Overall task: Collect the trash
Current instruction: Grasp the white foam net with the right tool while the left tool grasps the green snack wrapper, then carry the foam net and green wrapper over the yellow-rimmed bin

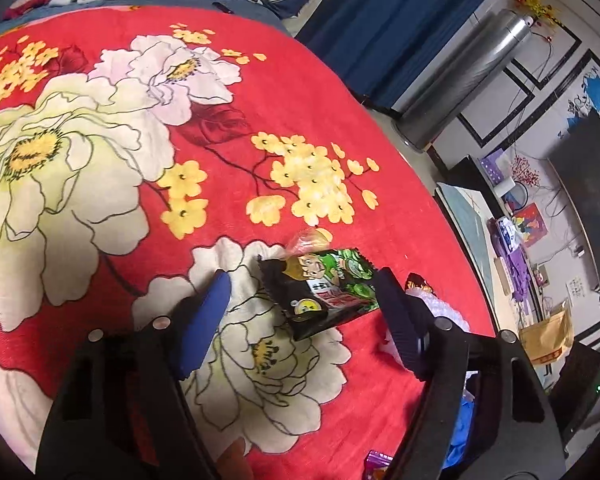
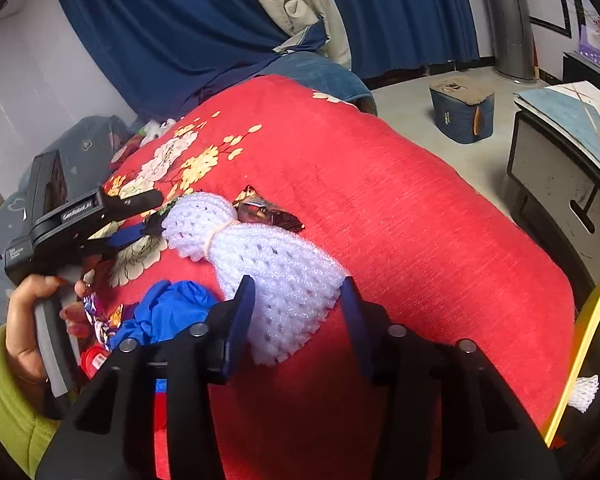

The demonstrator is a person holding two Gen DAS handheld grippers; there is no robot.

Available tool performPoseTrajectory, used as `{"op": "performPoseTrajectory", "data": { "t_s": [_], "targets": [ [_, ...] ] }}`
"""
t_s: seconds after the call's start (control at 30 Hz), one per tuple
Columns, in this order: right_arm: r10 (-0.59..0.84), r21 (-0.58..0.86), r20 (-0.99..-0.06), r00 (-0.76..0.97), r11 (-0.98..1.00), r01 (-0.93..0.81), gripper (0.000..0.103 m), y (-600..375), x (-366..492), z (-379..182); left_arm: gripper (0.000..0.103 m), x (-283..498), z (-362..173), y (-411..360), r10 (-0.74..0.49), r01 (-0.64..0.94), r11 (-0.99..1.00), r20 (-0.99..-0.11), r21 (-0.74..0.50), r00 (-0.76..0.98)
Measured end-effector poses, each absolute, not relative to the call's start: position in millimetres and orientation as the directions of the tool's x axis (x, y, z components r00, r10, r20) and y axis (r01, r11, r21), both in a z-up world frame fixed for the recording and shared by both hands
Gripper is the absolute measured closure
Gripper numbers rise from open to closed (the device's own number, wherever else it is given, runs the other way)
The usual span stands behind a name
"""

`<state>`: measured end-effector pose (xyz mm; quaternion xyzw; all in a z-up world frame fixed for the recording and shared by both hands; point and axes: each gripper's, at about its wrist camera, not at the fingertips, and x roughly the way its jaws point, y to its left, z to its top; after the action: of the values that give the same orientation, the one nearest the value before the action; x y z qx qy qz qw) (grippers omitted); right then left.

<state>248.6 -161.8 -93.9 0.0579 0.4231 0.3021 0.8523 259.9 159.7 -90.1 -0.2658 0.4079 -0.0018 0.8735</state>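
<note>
A black and green snack wrapper (image 1: 324, 292) lies on the red flowered blanket (image 1: 260, 112). My left gripper (image 1: 304, 284) is open, its blue fingers on either side of the wrapper and just above it. An orange clear wrapper (image 1: 310, 240) lies behind it. In the right wrist view a white foam fruit net (image 2: 268, 256) tied with a band lies on the blanket. My right gripper (image 2: 300, 296) is open, its fingers on either side of the net's near end. A shiny brown wrapper (image 2: 266, 210) lies beyond the net. The left gripper (image 2: 136, 216) shows there too.
A crumpled blue bag (image 2: 168, 316), a purple candy wrapper (image 2: 96, 316) and a red item (image 2: 94, 360) lie at the blanket's near left. A yellow-rimmed bin (image 2: 584, 344) with foam net inside is at right. A cabinet (image 2: 560, 188) and a blue stool (image 2: 462, 114) stand on the floor.
</note>
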Motion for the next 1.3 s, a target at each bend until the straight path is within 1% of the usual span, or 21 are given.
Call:
{"op": "performPoseTrajectory", "data": {
  "t_s": [0.03,0.1,0.17,0.23,0.3,0.4,0.5,0.63,0.87,1.17,1.3],
  "targets": [
    [0.565,0.352,-0.685,0.461,0.81,-0.47,0.063,-162.7,247.8,-93.7,0.044,259.9,-90.1,157.6,-0.224,-0.209,0.859,-0.71,-0.468,0.667],
    [0.57,0.352,-0.68,0.461,0.805,-0.477,0.066,-163.6,245.5,-93.8,0.048,259.9,-91.2,153.9,-0.235,-0.198,0.86,-0.71,-0.471,0.664],
    [0.576,0.356,-0.676,0.459,0.801,-0.481,0.069,-164.2,243.5,-93.2,0.056,259.7,-91.8,151.0,-0.229,-0.195,0.867,-0.714,-0.459,0.662],
    [0.579,0.358,-0.673,0.46,0.799,-0.484,0.072,-164.5,240.9,-92.4,0.073,259.0,-93.3,149.5,-0.222,-0.199,0.869,-0.717,-0.452,0.661],
    [0.584,0.359,-0.669,0.46,0.796,-0.487,0.074,-166.3,237.8,-91.0,0.08,259.0,-95.3,149.3,-0.22,-0.203,0.869,-0.72,-0.452,0.658],
    [0.587,0.362,-0.664,0.464,0.794,-0.488,0.076,-169.4,232.6,-88.4,0.086,256.2,-96.5,151.2,-0.245,-0.194,0.855,-0.705,-0.48,0.665],
    [0.587,0.366,-0.656,0.474,0.798,-0.48,0.077,-173.5,229.5,-86.8,0.088,252.2,-96.8,153.7,-0.271,-0.185,0.839,-0.687,-0.512,0.674],
    [0.588,0.373,-0.641,0.493,0.8,-0.47,0.078,-179.7,228.7,-83.4,0.095,241.7,-92.3,152.7,-0.294,-0.157,0.826,-0.652,-0.541,0.699],
    [0.581,0.362,-0.616,0.532,0.809,-0.463,0.082,-189.8,223.4,-71.7,0.096,223.0,-70.8,149.3,-0.264,-0.129,0.845,-0.614,-0.52,0.744],
    [0.58,0.319,-0.577,0.575,0.808,-0.494,0.082,-192.5,210.5,-45.6,0.097,205.4,-42.6,138.1,-0.232,-0.089,0.876,-0.574,-0.475,0.785],
    [0.574,0.289,-0.564,0.594,0.811,-0.509,0.082,-194.1,203.1,-34.2,0.097,199.9,-31.7,131.1,-0.237,-0.064,0.881,-0.554,-0.468,0.798]
  ]
}}
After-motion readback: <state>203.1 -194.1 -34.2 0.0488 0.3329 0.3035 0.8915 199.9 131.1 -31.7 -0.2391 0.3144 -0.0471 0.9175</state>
